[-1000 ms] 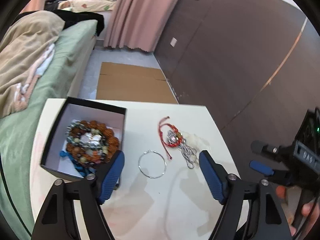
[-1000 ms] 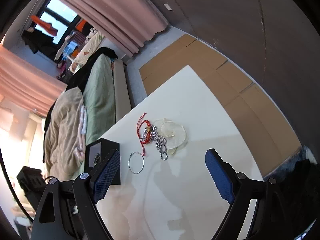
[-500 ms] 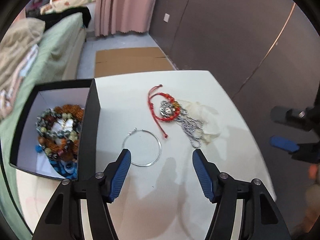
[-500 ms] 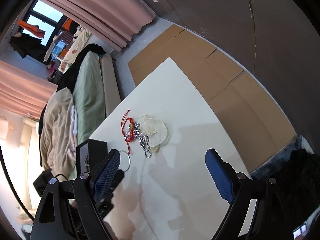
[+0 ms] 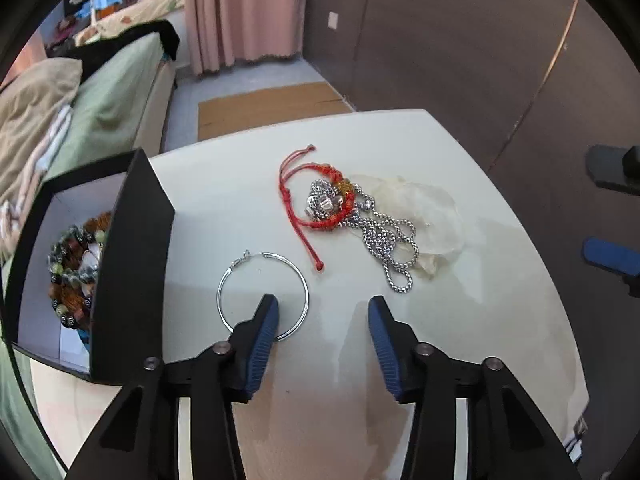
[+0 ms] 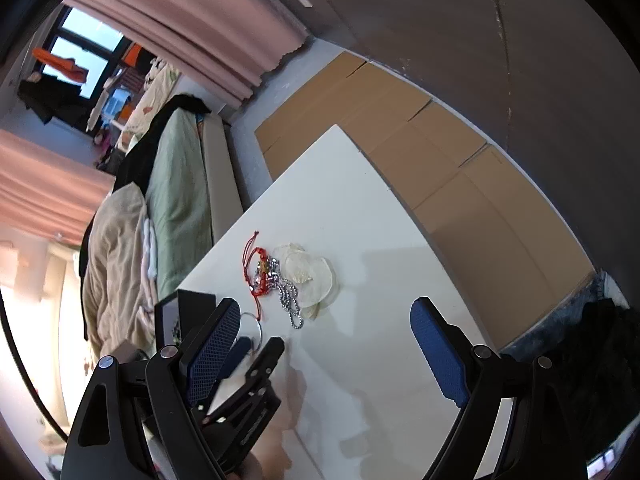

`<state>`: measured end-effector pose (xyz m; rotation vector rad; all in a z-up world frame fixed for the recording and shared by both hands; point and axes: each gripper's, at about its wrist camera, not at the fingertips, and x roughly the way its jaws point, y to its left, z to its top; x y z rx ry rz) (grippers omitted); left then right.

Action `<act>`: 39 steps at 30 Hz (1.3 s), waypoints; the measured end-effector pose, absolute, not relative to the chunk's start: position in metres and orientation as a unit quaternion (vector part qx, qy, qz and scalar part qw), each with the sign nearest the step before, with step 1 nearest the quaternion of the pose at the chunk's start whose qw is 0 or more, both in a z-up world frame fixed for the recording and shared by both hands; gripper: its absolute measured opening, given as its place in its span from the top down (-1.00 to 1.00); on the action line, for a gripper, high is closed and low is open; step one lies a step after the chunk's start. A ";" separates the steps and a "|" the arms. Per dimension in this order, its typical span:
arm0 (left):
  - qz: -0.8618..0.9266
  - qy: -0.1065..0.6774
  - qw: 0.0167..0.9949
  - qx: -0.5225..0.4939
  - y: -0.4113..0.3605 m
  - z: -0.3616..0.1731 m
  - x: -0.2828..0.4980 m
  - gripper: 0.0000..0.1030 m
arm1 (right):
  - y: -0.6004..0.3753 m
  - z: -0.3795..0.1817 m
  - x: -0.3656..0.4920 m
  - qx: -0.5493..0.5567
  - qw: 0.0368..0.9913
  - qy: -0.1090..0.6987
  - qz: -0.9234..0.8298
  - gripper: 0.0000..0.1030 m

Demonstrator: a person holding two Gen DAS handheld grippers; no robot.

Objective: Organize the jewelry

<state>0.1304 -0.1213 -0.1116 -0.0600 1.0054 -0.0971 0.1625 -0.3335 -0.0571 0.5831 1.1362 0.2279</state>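
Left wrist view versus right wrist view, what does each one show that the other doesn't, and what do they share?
Only the left wrist view shows the beaded bracelets inside the black box, and the left hand-held gripper open, one finger over the silver hoop.

Only the right wrist view shows the window and the right hand-held gripper, open above the table.

Both show the table, box, hoop, red cord bracelet, silver chain, pale shells, bed and floor cardboard.

White table (image 5: 248,184) with black box (image 5: 132,264), silver hoop (image 5: 262,294), red cord bracelet (image 5: 316,200), ball chain (image 5: 388,240), translucent shells (image 5: 432,212).
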 end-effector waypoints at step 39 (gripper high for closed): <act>-0.100 0.449 0.880 -0.117 -0.096 -0.073 0.103 1.00 | -0.320 -0.059 0.151 0.242 0.797 0.543 0.107 -0.70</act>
